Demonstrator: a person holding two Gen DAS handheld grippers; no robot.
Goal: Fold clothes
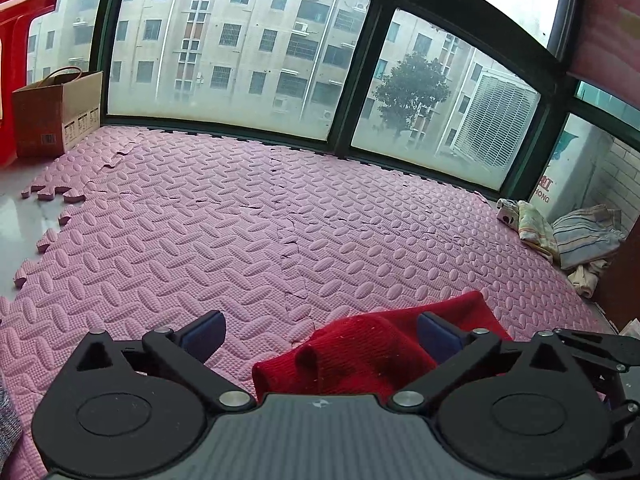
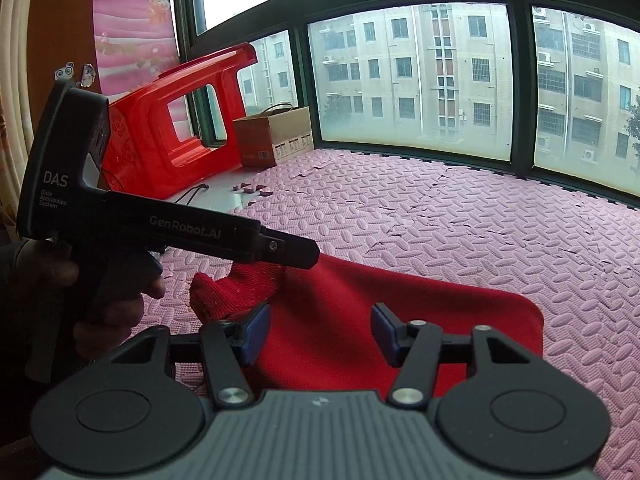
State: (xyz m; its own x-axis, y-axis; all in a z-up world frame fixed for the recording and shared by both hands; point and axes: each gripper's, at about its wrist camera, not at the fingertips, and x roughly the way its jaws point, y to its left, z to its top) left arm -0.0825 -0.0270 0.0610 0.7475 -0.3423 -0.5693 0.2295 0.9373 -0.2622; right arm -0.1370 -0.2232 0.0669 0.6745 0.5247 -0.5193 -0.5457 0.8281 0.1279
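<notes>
Left gripper [image 1: 322, 338] fingers spread wide over the red sweater [image 2: 400, 320]; right gripper [image 2: 318, 334] fingers half-open, empty, above it.

I see a red knit garment [image 2: 400, 320] lying on the mat, mostly flat. Its sleeve [image 2: 236, 288] is bunched up at the left edge, w/ pale lint specks.

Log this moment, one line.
left tongs: open, over sweater cuff | right tongs: open above sweater | sweater: on mat, partly folded
</notes>
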